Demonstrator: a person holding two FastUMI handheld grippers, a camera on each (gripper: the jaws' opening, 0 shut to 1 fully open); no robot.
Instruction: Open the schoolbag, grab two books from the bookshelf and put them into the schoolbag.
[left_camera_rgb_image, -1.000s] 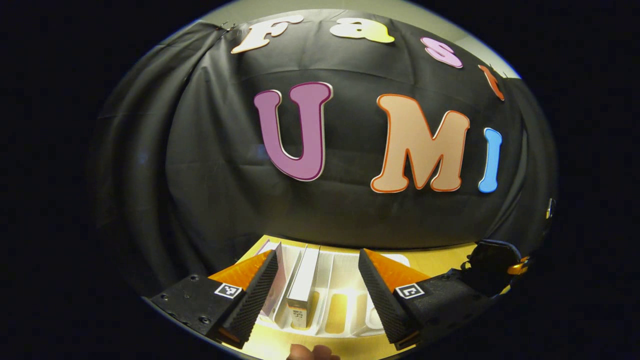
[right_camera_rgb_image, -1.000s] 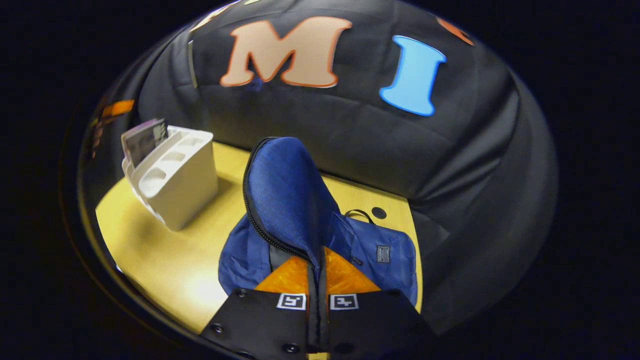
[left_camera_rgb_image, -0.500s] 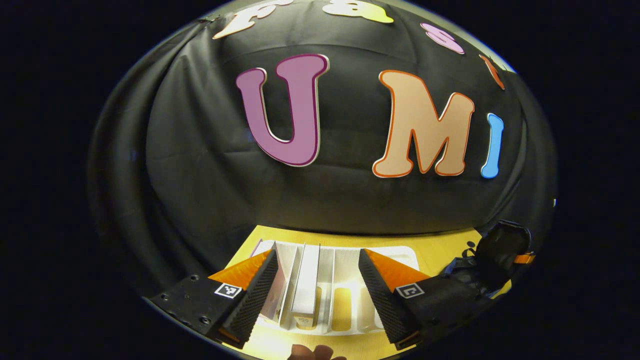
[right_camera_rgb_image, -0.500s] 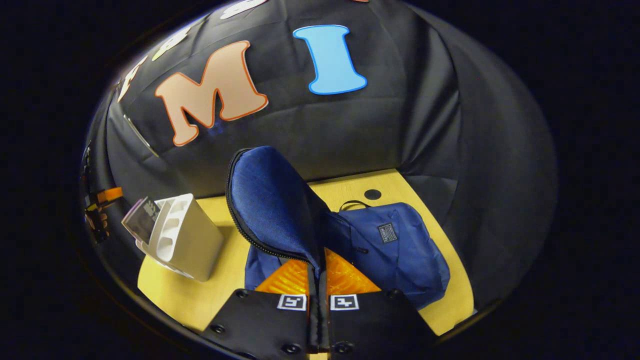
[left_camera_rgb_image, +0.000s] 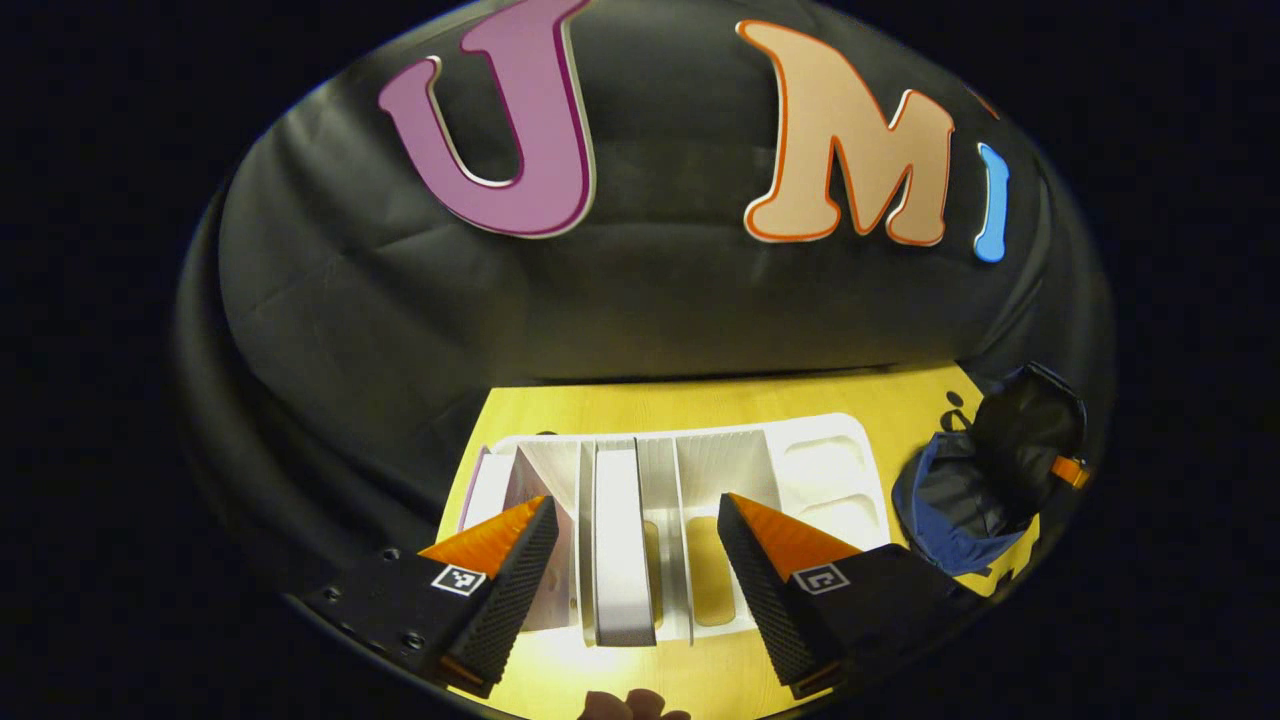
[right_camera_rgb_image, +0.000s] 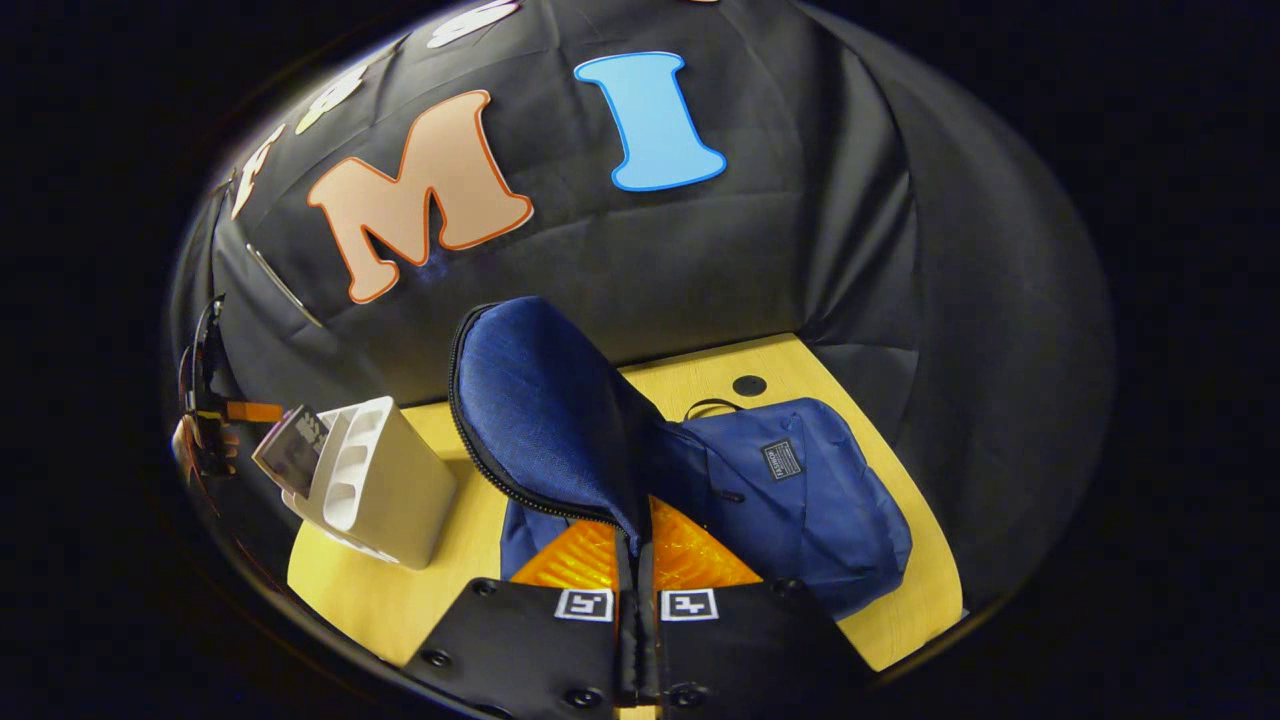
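A white bookshelf (left_camera_rgb_image: 820, 470) stands on the yellow table with a white book (left_camera_rgb_image: 620, 540) upright in a slot and a second book (left_camera_rgb_image: 530, 475) leaning to its left. My left gripper (left_camera_rgb_image: 635, 503) hovers open just above them, one finger on each side of the white book, touching nothing. The blue schoolbag (right_camera_rgb_image: 800, 490) lies on the table. My right gripper (right_camera_rgb_image: 636, 525) is shut on the edge of its front flap (right_camera_rgb_image: 540, 410) and holds it lifted, zipper undone. The bookshelf (right_camera_rgb_image: 385, 490) with a book (right_camera_rgb_image: 295, 450) sits left of the bag.
Yellow table (right_camera_rgb_image: 400, 600) is ringed by the black cloth wall close behind the shelf and bag. A small round hole (right_camera_rgb_image: 748, 385) lies in the tabletop behind the bag. The bag (left_camera_rgb_image: 950, 510) lies right of the shelf. A fingertip (left_camera_rgb_image: 630, 705) shows at the bottom edge.
My left gripper has tipped down and come over the bookshelf, which now shows from above. My right gripper swung right early on with the flap and has since barely moved.
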